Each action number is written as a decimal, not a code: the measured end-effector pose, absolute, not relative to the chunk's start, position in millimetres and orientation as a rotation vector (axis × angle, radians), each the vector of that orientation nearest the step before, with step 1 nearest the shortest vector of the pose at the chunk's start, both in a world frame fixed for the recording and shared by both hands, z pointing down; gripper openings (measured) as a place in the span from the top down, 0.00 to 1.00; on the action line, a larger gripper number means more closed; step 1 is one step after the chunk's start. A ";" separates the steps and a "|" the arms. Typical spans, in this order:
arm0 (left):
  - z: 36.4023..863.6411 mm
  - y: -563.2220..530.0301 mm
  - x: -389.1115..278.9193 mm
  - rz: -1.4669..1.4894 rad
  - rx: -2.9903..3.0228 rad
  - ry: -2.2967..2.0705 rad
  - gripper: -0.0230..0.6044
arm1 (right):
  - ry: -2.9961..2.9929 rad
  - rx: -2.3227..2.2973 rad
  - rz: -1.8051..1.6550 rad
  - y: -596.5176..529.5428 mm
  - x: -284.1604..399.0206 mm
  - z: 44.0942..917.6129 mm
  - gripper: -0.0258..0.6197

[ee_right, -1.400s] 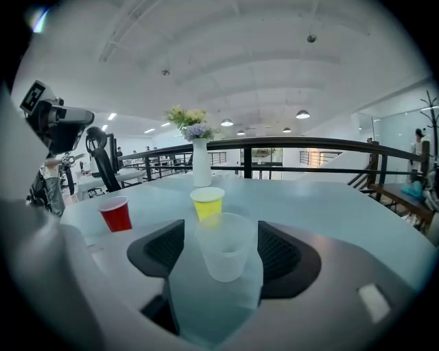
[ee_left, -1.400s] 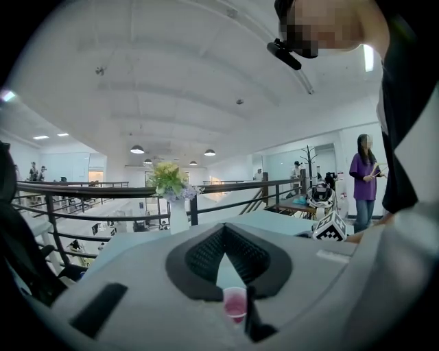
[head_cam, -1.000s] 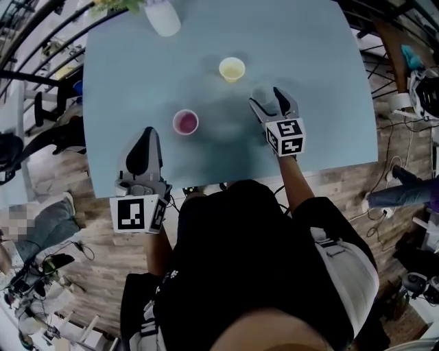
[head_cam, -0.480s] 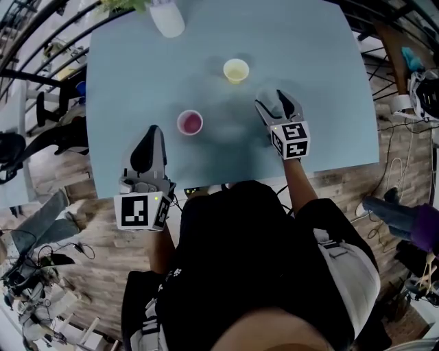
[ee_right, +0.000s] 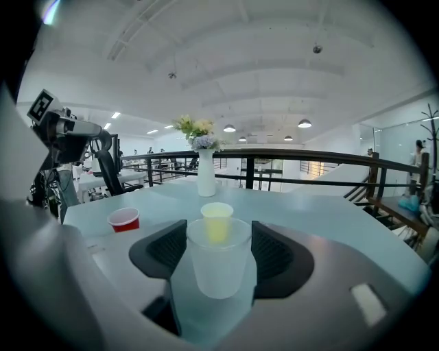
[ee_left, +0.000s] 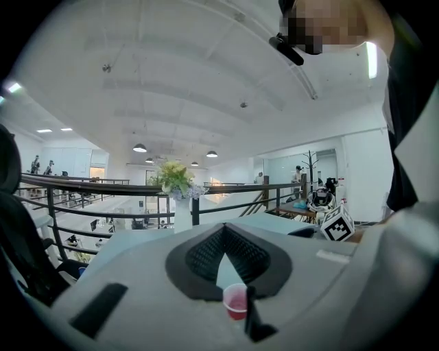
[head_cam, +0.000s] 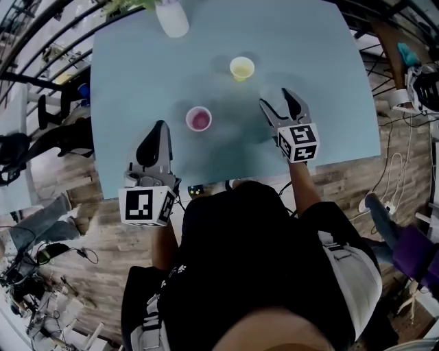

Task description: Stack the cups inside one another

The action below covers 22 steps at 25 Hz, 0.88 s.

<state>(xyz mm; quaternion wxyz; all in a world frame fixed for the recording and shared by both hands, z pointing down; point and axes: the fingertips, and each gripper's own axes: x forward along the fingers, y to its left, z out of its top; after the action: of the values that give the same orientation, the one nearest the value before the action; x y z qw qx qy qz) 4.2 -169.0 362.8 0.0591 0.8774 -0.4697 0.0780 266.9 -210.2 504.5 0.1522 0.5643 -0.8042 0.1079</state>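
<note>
A clear plastic cup [ee_right: 219,264] sits between the pads of my right gripper [ee_right: 219,250], which is shut on it and holds it just above the pale blue table [head_cam: 322,82]. In the head view this gripper [head_cam: 279,101] is at the table's right side. A yellow cup [head_cam: 241,68] stands upright beyond it, straight ahead in the right gripper view [ee_right: 217,212]. A red cup [head_cam: 199,118] stands upright mid-table, between the two grippers. My left gripper [head_cam: 159,131] hangs shut and empty over the near left edge, with the red cup [ee_left: 235,300] ahead of its tips.
A white vase [head_cam: 171,17] with flowers [ee_right: 194,127] stands at the table's far edge. A black railing [ee_right: 309,159] runs behind the table. Chairs and cables lie on the wooden floor [head_cam: 89,226] around it.
My right gripper has risen a little with the clear cup in it. The left gripper and the yellow and red cups have kept their places.
</note>
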 end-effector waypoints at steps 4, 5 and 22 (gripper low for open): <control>355.2 -167.3 -6.1 0.214 2.669 -1.420 0.98 | -2.337 1.620 0.279 -206.2 249.9 486.3 0.49; 353.6 -166.6 -9.4 0.209 2.670 -1.420 0.98 | -2.347 1.620 0.273 -205.7 244.8 481.6 0.49; 348.8 -145.7 -91.0 0.196 2.598 -1.530 0.98 | -2.542 1.392 0.228 -196.9 121.4 448.3 0.49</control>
<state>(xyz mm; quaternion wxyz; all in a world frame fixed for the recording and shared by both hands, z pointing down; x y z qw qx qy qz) -91.0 -145.7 348.8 0.0601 0.8583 -0.5055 0.0646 121.4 -196.9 448.3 0.1171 0.4756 -0.8684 0.0778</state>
